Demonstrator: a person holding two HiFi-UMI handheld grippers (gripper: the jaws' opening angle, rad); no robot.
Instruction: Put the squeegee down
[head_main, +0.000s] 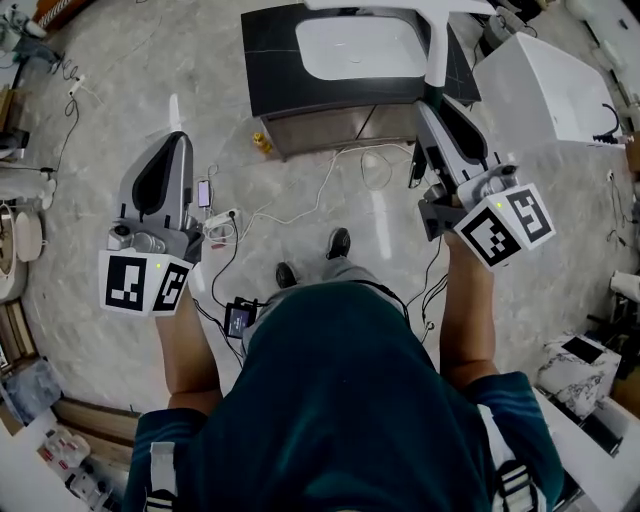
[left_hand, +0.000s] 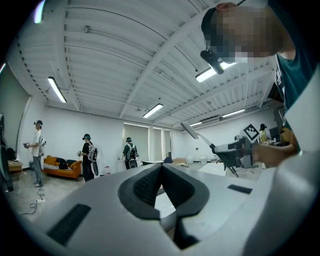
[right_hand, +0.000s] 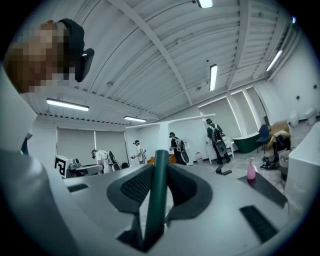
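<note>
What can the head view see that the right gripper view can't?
Only the head view shows the white basin and the person's shoes on the floor.

Only the right gripper view shows a pink spray bottle, ceiling lights and people wearing backpacks far off.

Both show the right gripper closed on the squeegee, and the left gripper.

Head view steeply down over left tongs (head_main: 178, 137) and right tongs (head_main: 428, 108); gripper views level, close along them.
</note>
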